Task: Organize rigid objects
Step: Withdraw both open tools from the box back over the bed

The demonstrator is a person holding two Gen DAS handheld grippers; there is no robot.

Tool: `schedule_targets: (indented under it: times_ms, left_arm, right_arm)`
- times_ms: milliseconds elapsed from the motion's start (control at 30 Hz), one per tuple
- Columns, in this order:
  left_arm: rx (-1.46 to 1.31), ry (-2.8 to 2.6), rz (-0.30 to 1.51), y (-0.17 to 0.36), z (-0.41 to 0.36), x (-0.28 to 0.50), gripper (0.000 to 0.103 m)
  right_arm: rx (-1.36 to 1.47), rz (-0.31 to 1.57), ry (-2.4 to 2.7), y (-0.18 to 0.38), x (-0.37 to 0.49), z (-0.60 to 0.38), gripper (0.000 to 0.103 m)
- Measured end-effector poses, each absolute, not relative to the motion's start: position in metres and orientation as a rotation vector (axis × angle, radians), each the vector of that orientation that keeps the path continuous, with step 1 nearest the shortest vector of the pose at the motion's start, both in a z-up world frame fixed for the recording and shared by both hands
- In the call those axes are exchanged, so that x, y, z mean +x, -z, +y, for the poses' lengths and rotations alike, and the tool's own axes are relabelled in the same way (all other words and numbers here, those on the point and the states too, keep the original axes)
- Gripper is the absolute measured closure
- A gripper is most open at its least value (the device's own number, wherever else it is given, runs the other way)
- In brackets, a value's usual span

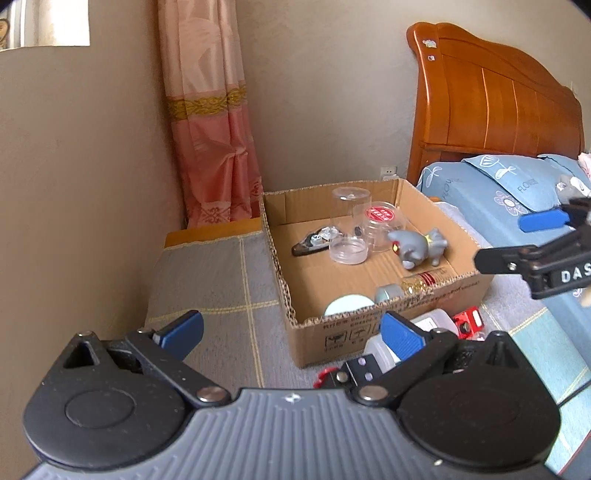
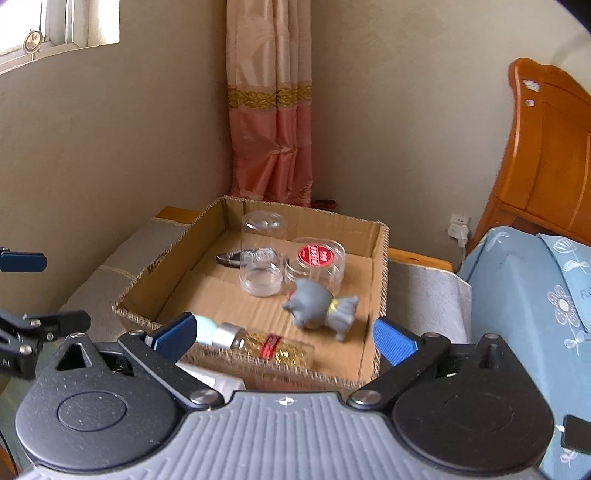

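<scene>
We are holding our left gripper [image 1: 291, 334] with fingers apart over the cardboard box's [image 1: 391, 317] near-left corner. Inside it, a clear jar [image 2: 260, 254] is standing by the far wall, a grey toy figure [image 2: 319, 308] lying toward the right wall. Our right gripper [image 2: 284, 338] is hovering spread at the near edge.

Soft daylight from upper-left bright window [image 2: 59, 26]; weak shadows. Strong fisheye bending, dark corner vignettes. Slight motion blur in right-wrist view.

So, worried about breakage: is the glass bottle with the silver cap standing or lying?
Lying: the glass bottle with the silver cap rests sideways along the cardboard box near wall.
</scene>
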State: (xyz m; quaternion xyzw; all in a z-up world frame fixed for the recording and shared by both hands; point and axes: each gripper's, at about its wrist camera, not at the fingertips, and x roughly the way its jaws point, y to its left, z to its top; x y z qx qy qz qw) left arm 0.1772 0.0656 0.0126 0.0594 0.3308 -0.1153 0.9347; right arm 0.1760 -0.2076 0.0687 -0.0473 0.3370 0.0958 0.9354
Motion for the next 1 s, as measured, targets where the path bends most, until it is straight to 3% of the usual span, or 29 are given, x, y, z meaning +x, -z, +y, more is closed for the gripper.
schedule_targets:
  times_ms: [567,1000]
  left_arm:
    - [0.113,0.241,0.688,0.015,0.048,0.133,0.001]
    - [0.055,0.184,0.739,0.053,0.048,0.139,0.001]
  right_arm:
    - [-0.036,0.687,-0.066,-0.024,0.089,-0.203,0.000]
    - [0.017,0.736,-0.050,0.005,0.101,-0.220,0.000]
